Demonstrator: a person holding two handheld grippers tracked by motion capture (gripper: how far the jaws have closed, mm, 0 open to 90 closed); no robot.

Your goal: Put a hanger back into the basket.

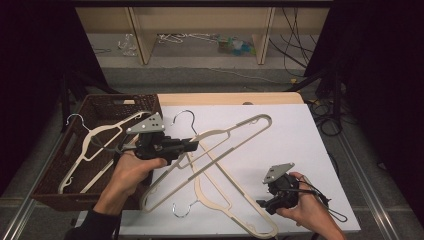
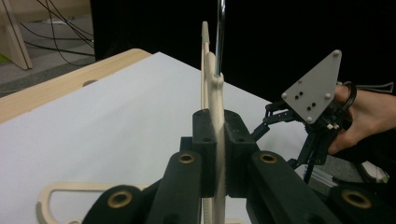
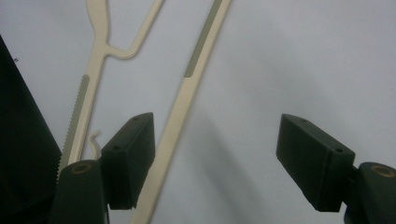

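Note:
Two cream plastic hangers cross on the white table top (image 1: 300,130). My left gripper (image 1: 194,145) is shut on the neck of the upper hanger (image 1: 235,135), just below its metal hook. In the left gripper view the jaws (image 2: 217,135) pinch that hanger (image 2: 215,93) edge-on. The second hanger (image 1: 220,195) lies flat with its hook toward the near edge. At the near right my right gripper (image 1: 263,204) is open, just right of that hanger. In the right gripper view its jaws (image 3: 215,154) stand wide apart over a hanger bar (image 3: 189,88) and hold nothing.
A brown wicker basket (image 1: 100,102) stands off the table's left side with a third cream hanger (image 1: 100,137) lying across it. Beyond the table are wooden shelf legs (image 1: 140,35) and loose cables (image 1: 295,45) on the floor.

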